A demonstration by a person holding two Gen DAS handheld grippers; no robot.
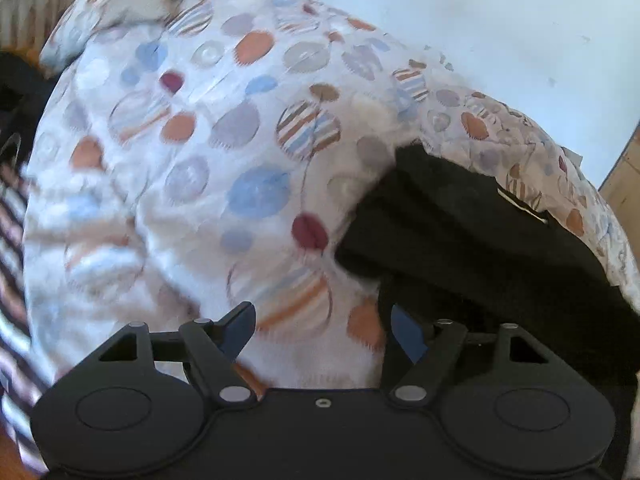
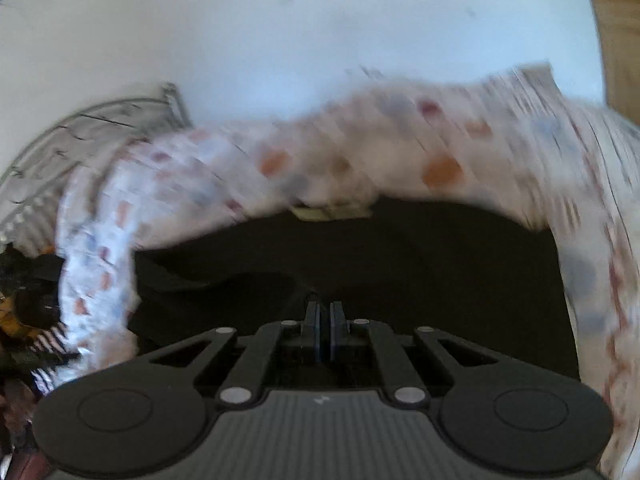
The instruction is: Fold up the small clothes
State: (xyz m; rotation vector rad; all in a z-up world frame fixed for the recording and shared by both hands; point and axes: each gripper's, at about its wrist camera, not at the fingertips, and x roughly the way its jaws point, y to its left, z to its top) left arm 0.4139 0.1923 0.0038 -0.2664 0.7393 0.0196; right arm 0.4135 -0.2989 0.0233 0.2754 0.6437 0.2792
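A white garment with coloured dots and striped circles (image 1: 208,152) lies spread on the white table (image 1: 500,20). A black garment (image 1: 472,232) lies over its right part. My left gripper (image 1: 324,320) is open just above the dotted cloth, its right finger at the black garment's edge. In the right wrist view the black garment (image 2: 380,256) fills the middle, ringed by the blurred dotted cloth (image 2: 360,152). My right gripper (image 2: 325,320) has its jaws together over the black cloth; whether cloth is pinched I cannot tell.
A wire basket (image 2: 80,140) stands at the left on the white table (image 2: 320,20). Striped and dark clothes (image 2: 36,320) lie beside it, also at the left edge of the left wrist view (image 1: 12,240). Wooden floor (image 1: 624,176) shows past the table's right edge.
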